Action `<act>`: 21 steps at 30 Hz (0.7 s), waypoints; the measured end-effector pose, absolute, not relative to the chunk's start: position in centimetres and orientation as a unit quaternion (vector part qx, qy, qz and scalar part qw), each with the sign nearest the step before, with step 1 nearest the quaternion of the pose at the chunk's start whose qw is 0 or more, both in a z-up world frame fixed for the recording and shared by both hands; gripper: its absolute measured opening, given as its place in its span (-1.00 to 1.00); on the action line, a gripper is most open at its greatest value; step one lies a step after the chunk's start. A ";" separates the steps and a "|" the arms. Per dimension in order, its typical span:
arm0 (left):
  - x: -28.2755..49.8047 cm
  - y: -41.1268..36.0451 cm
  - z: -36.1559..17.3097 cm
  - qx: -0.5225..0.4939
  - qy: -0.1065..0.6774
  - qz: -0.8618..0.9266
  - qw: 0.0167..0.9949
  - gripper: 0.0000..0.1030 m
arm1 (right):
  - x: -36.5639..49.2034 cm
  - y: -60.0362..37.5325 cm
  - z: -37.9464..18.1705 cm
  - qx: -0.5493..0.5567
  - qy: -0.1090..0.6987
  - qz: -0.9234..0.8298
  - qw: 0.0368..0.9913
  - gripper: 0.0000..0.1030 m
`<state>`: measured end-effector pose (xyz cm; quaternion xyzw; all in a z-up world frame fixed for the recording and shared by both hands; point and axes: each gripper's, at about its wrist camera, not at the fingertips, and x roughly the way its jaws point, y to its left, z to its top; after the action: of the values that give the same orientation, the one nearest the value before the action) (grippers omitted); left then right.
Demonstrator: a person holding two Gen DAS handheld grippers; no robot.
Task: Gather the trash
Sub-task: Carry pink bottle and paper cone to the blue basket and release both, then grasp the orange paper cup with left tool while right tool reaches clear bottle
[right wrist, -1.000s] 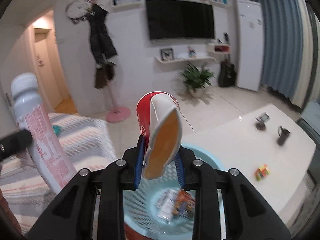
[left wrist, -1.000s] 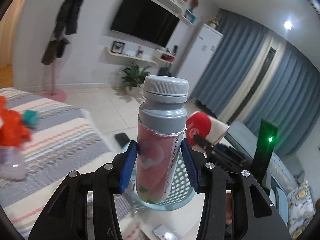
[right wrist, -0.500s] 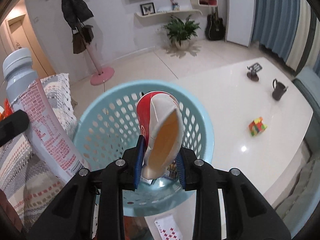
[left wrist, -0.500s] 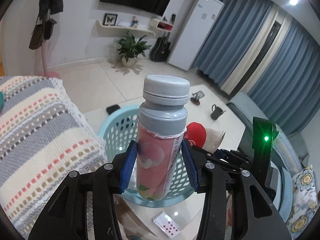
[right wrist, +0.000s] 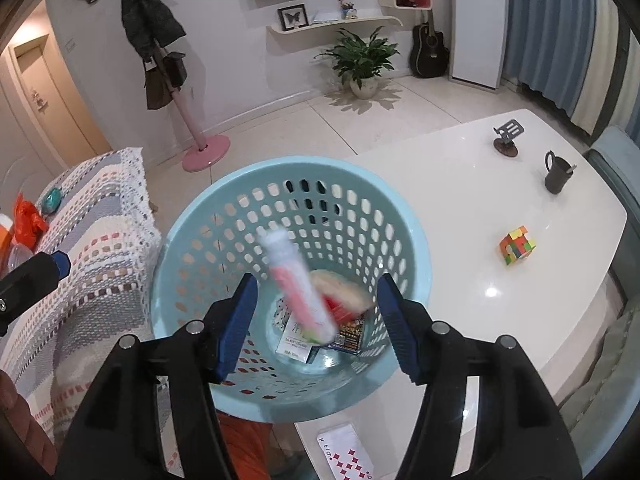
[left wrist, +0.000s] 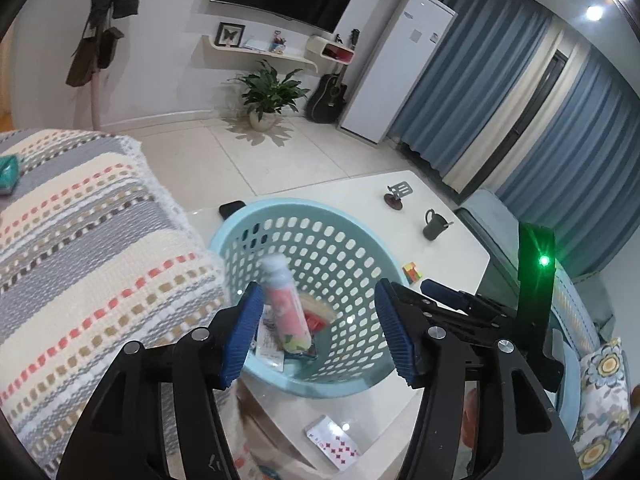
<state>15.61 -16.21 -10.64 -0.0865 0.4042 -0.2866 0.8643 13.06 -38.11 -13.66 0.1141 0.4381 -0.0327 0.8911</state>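
A light blue perforated basket [left wrist: 320,208] [right wrist: 192,240] stands at the edge of a white table. A pink-labelled bottle with a grey cap [left wrist: 285,305] [right wrist: 298,280], blurred by motion, is inside the basket, clear of both grippers. A red and white paper cup [left wrist: 316,312] [right wrist: 340,290] lies in the basket beside it, on small packets. My left gripper [left wrist: 320,332] is open and empty above the basket's near rim. My right gripper [right wrist: 316,324] is open and empty over the basket.
A striped crochet blanket [left wrist: 80,248] covers the sofa to the left. On the white table [right wrist: 460,200] are a puzzle cube [right wrist: 517,244], a dark mug [right wrist: 558,174], a small stand [right wrist: 507,138] and a playing card [right wrist: 346,456]. A black phone [left wrist: 231,209] lies behind the basket.
Both grippers opened. The bottle left the left gripper and the paper cup left the right gripper; both dropped into the basket. The cameras tilted further down over the basket.
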 end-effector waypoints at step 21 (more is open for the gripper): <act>9.2 6.3 -1.1 -0.117 0.261 -0.056 0.957 0.76 | 13.5 -18.0 -3.3 0.041 0.303 0.176 0.936 0.13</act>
<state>9.17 6.28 -1.09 -0.1174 0.2609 -0.0563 0.9565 13.51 -17.97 -3.25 0.0408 0.3028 0.1760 0.9358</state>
